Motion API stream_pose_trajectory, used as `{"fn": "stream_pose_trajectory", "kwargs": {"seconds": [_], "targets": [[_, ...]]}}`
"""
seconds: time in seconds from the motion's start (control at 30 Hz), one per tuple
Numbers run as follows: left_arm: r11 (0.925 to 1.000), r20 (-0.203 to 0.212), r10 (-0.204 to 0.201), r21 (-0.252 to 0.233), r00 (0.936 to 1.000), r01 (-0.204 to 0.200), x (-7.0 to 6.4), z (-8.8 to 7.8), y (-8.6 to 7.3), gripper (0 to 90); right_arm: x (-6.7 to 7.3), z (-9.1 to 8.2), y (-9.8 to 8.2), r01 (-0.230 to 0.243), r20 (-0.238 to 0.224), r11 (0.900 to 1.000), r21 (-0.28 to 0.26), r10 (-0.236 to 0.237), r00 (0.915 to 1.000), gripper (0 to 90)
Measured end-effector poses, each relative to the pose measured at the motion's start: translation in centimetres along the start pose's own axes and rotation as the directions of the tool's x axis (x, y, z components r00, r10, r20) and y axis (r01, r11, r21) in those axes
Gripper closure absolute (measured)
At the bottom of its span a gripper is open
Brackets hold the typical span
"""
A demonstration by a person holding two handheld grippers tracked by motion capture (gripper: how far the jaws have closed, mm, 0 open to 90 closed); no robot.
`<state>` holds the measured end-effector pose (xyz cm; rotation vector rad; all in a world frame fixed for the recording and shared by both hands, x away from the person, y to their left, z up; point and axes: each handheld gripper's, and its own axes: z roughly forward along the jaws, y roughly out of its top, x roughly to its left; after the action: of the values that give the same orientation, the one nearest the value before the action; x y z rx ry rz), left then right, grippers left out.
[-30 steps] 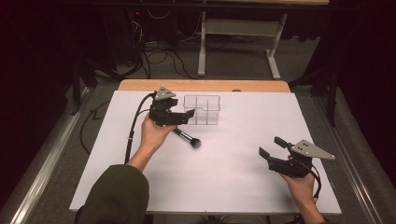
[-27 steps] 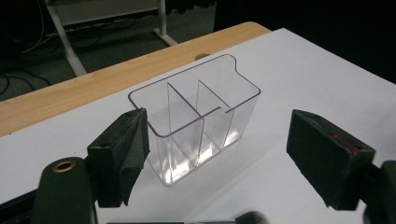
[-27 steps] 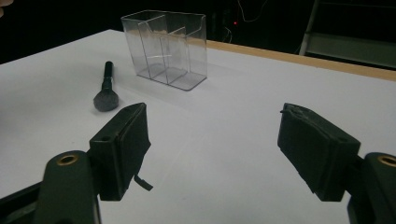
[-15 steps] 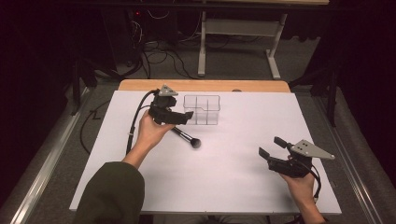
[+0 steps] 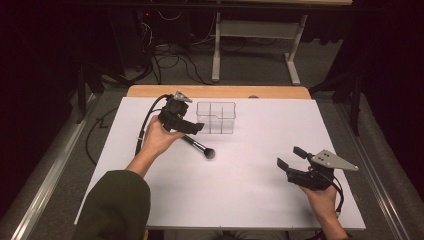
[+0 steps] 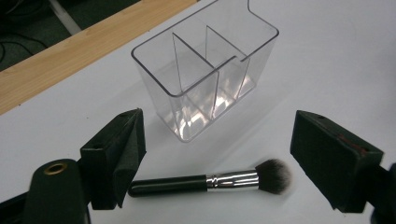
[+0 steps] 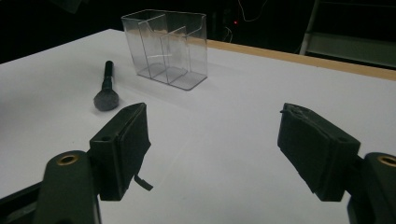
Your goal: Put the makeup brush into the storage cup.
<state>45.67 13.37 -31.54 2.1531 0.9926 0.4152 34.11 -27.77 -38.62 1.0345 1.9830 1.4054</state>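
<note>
A black makeup brush [image 5: 200, 148] with a silver ferrule lies flat on the white table, its bristle head toward the near right. In the left gripper view the brush [image 6: 212, 180] lies just below and between the jaws. My left gripper [image 5: 192, 129] hovers over its handle end, open and holding nothing; its midpoint [image 6: 217, 156] is above the brush. A clear plastic organizer [image 5: 216, 117] with several compartments stands empty just beyond. My right gripper [image 5: 291, 159] rests open at the near right, far from the brush [image 7: 106, 92] and the organizer [image 7: 166, 46].
The white table top [image 5: 250, 200] has a wooden strip [image 5: 220, 91] along its far edge. Cables and a metal stand [image 5: 250, 40] lie on the dark floor beyond. A black cable [image 5: 145, 127] trails from the left gripper.
The left gripper has shifted very slightly over the brush; the brush and the right gripper have stayed in place.
</note>
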Motion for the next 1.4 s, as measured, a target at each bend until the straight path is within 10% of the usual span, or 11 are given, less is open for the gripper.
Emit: {"fn": "stream_pose_trajectory", "kwargs": {"seconds": [0.43, 1.4], "targets": [[0.994, -0.002, 0.041, 0.101, 0.9992, -0.04, 0.5, 0.6, -0.1, 18.1, 0.0, 0.0, 0.0, 0.002, 0.001, 1.0, -0.001, -0.002, 1.0, 26.7], [0.9515, 0.062, 0.121, 0.277, 0.9907, -0.134, 0.8, 2.8, -0.5, 19.2, 0.1, 0.0, 0.0, 0.004, -0.013, 1.0, 0.001, -0.004, 0.9999, 26.8]]}}
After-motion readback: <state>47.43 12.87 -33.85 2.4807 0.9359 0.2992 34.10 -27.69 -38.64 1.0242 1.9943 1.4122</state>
